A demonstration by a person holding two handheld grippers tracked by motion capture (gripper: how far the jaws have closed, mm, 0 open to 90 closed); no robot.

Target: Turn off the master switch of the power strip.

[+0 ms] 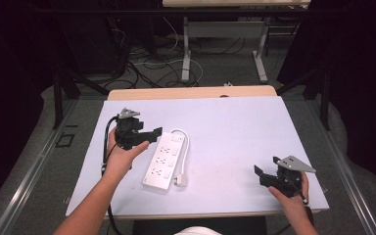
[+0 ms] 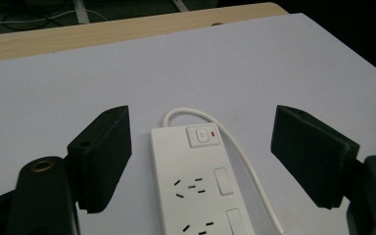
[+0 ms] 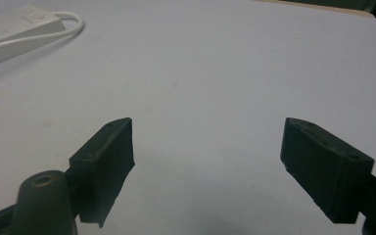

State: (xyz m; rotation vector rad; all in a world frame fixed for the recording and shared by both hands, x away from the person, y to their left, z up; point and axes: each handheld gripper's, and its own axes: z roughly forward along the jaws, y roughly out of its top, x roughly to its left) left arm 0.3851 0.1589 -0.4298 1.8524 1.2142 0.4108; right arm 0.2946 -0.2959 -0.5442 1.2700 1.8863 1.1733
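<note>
A white power strip [image 1: 164, 159] lies on the pale mat [image 1: 235, 132], left of centre, with its white cable [image 1: 185, 147] looped round its far end and the plug [image 1: 181, 179] beside its near end. My left gripper [image 1: 152, 136] hovers open at the strip's far end. In the left gripper view the strip [image 2: 196, 191] and its switch [image 2: 203, 135] sit between the wide-apart jaws of the gripper [image 2: 201, 120]. My right gripper [image 1: 260, 176] is open over bare mat near the front right. In the right gripper view that gripper [image 3: 205, 142] is empty and the strip [image 3: 10, 29] lies far off.
The mat covers a wooden table whose far edge [image 1: 191, 92] shows beyond it. Behind stand another table's metal legs [image 1: 186, 58] among loose floor cables [image 1: 152, 68]. Dark drapes flank both sides. The person's forearms enter from the bottom.
</note>
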